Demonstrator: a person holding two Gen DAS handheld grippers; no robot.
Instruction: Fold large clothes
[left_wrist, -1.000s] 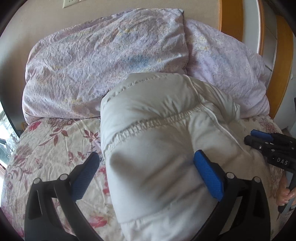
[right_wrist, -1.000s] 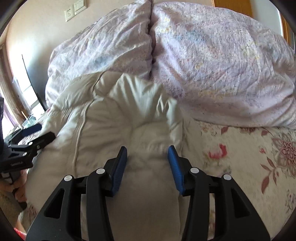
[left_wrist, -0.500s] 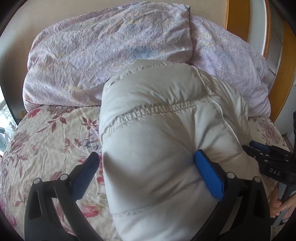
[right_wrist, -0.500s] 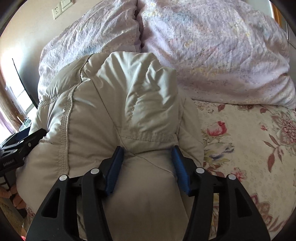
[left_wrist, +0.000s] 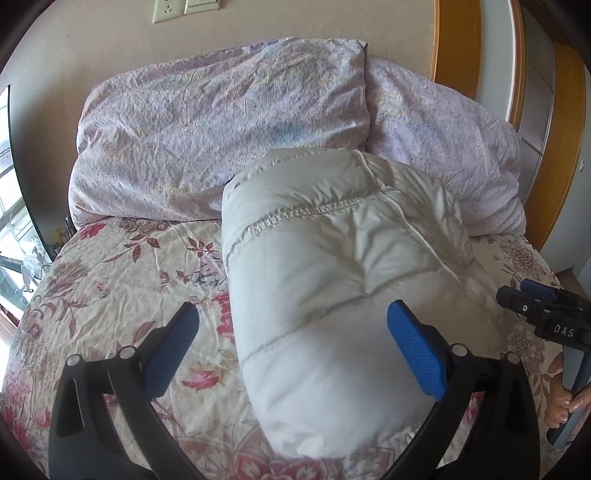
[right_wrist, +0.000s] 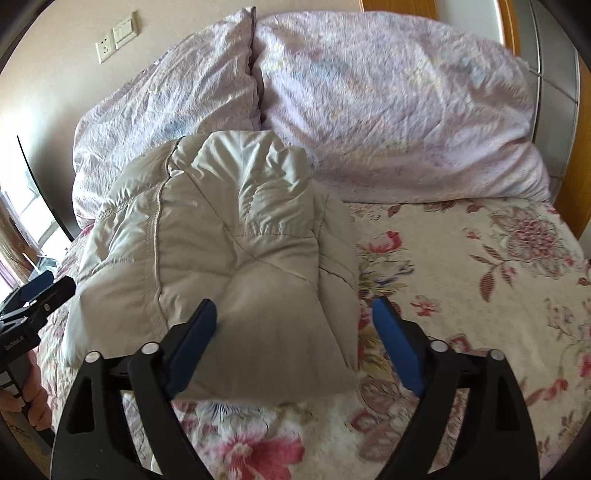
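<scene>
Nearest me, my left gripper (left_wrist: 291, 347) stands wide open; its right blue pad lies against the flank of the puffy off-white quilted down jacket (left_wrist: 332, 277), the left pad is over bare bedding, and nothing is pinched. My right gripper (right_wrist: 295, 343) has its jaws opening at this moment: the near corner of the jacket (right_wrist: 236, 258) lies between the blue pads, with the left pad at most brushing the cloth and the right pad clear of it, so I hold nothing there either. I judge this to be the letting-go after a fold, with both tools freed so the bundle can settle on its own.

The jacket sits as a thick, rounded, folded bundle in the middle of the cream bedsheet printed with red and pink flowers (right_wrist: 480, 280). Its stitched seams run across the top and its far end presses against the pillows, which probably keeps the springy filling from unrolling.

Beyond it, two crumpled pale lilac pillows (left_wrist: 221, 122) lean side by side against the beige wall, with an orange wooden headboard (left_wrist: 447, 40) to the right.
</scene>
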